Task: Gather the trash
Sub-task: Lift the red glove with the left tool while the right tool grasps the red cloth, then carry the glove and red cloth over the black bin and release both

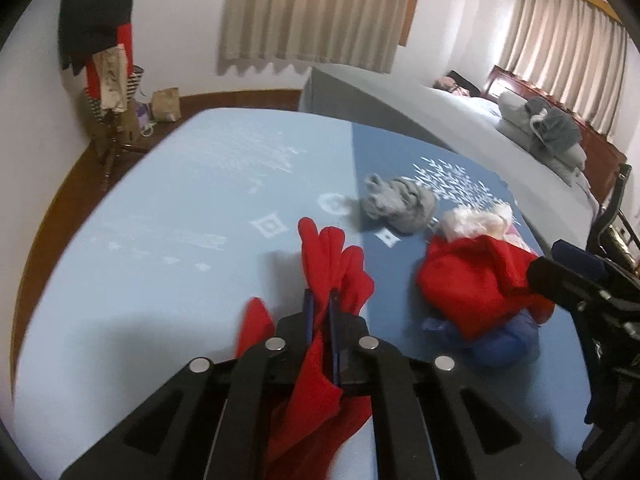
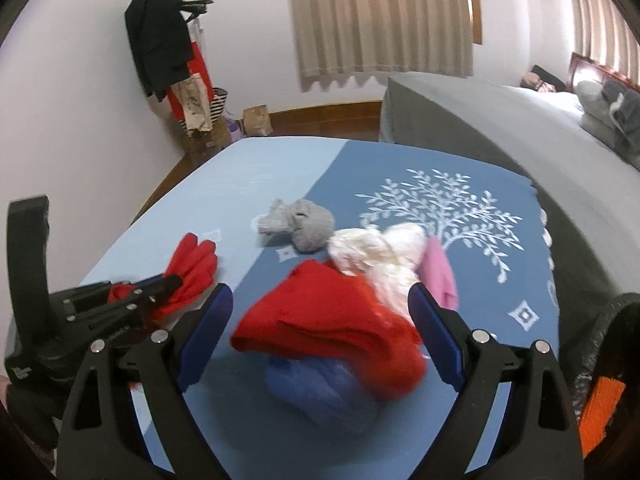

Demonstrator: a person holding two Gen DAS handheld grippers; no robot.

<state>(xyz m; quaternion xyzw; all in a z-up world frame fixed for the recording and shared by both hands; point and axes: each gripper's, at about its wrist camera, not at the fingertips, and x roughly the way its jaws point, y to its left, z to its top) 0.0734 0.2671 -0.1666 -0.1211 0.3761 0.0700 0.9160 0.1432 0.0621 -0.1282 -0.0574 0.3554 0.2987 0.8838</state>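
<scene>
My left gripper is shut on a red glove, whose fingers stick out past the tips and whose cuff hangs back between the jaws. The glove and left gripper also show at the left of the right wrist view. My right gripper stands open, its blue pads either side of a crumpled red cloth without touching it. That red cloth lies on a blue cloth. Behind them are a white fluffy piece, a pink piece and a grey knitted item.
Everything lies on a table under a two-tone blue cover with a white tree print. A grey bed with folded blankets stands behind on the right. A coat stand and a paper bag are by the far wall. A black bag is at the right edge.
</scene>
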